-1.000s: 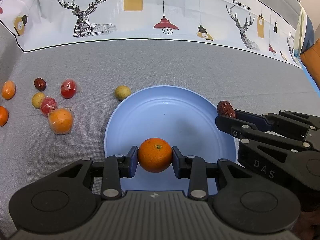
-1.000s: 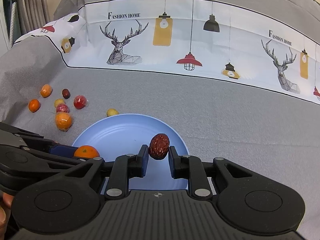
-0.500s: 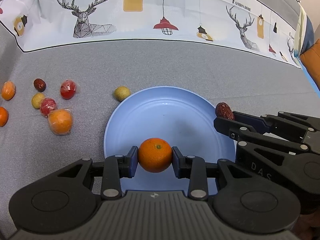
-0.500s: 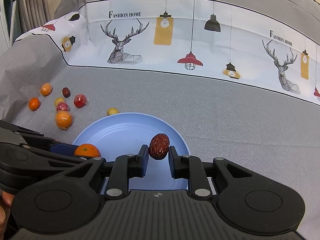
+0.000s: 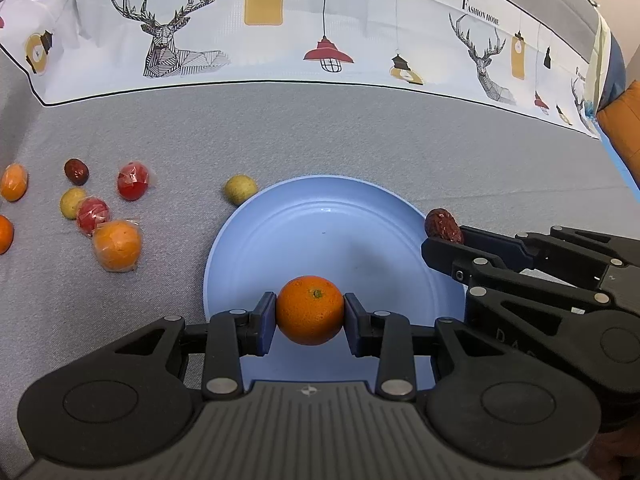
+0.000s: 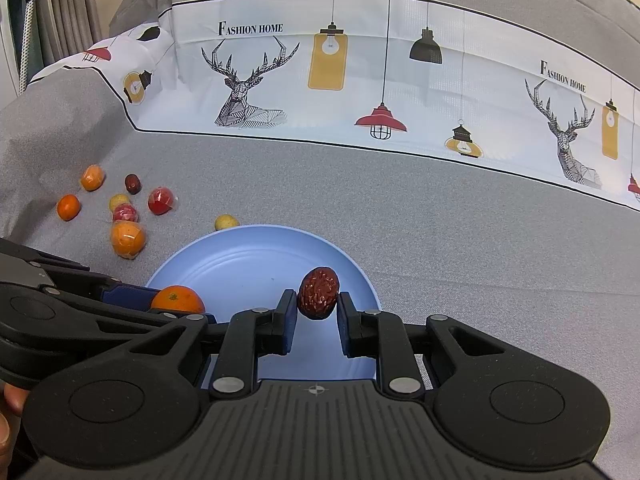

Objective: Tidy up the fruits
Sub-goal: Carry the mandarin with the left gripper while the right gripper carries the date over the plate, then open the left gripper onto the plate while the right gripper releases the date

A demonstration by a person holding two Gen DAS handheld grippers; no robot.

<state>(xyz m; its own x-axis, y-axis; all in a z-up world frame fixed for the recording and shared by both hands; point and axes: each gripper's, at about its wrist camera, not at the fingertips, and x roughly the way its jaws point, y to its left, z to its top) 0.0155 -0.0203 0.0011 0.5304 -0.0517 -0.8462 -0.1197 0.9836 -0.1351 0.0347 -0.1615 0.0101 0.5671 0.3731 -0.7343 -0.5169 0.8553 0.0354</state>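
Observation:
My left gripper (image 5: 310,320) is shut on an orange tangerine (image 5: 310,310) and holds it over the near part of a round blue plate (image 5: 320,232). My right gripper (image 6: 318,312) is shut on a wrinkled dark red date (image 6: 319,292) above the plate's (image 6: 248,256) right side. In the left wrist view the date (image 5: 442,226) and the right gripper come in from the right, at the plate's right rim. In the right wrist view the tangerine (image 6: 176,298) and the left gripper show at the lower left.
Loose fruits lie on the grey cloth left of the plate: a wrapped orange (image 5: 117,245), two wrapped red fruits (image 5: 132,180), a dark date (image 5: 76,171), yellow-green balls (image 5: 239,189) and small oranges (image 5: 13,182). A white printed cloth band (image 5: 320,32) runs along the back.

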